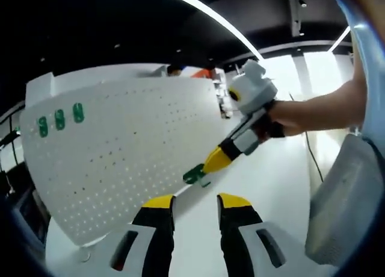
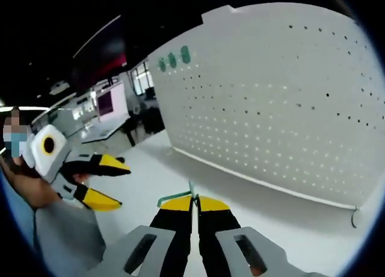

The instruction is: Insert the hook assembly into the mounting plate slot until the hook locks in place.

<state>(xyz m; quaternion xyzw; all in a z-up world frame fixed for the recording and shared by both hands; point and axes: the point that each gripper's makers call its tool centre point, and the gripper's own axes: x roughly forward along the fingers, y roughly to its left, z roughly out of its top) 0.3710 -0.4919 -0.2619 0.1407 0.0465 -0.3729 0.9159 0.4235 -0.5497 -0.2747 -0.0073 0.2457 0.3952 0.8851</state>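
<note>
My right gripper [image 2: 194, 200] clenched the green hook [image 2: 175, 197] at its fingers; my left gripper [image 1: 196, 203] hung released. Pegboard [image 2: 271, 102] ahead; carry step, next align hook with a slot.

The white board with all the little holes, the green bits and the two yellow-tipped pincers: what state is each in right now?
White perforated pegboard: upright on the table, three green hooks mounted near its top corner.
Loose green hook: pinched in the right gripper, off the board.
Left gripper: open, empty.
Right gripper: shut on the hook.
</note>
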